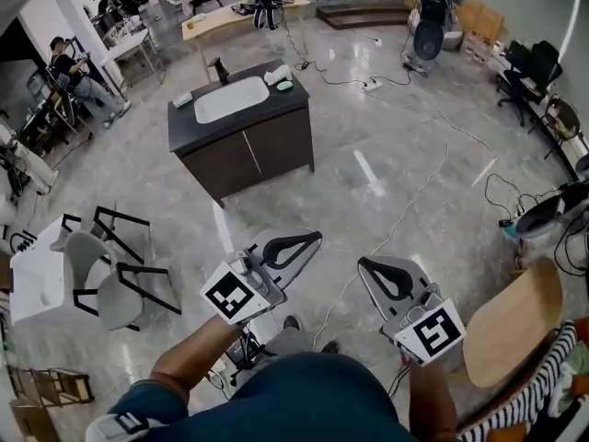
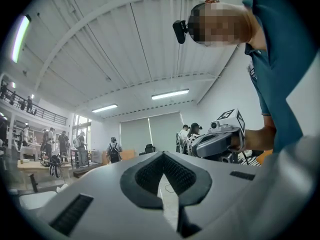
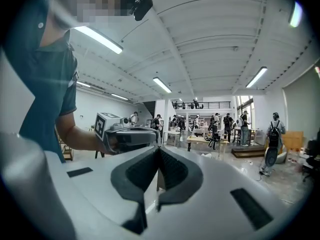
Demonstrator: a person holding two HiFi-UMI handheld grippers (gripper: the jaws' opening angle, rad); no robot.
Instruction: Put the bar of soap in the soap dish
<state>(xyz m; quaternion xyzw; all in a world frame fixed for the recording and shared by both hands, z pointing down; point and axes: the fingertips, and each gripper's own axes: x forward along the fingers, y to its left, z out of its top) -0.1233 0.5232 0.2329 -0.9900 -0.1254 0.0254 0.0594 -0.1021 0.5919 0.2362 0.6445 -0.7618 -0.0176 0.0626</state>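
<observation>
Jaws: left gripper (image 1: 313,239) closed, empty | right gripper (image 1: 365,265) closed, empty | sink cabinet (image 1: 241,141) well apart, ahead on grey floor (image 1: 386,155)

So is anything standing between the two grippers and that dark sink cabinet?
Nothing visible does: bare floor separates the left gripper and right gripper from the sink cabinet. The chairs stand off to the left.

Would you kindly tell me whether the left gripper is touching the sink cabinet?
Apart. The head view shows the left gripper held well short of the sink cabinet, with open floor between them.
</observation>
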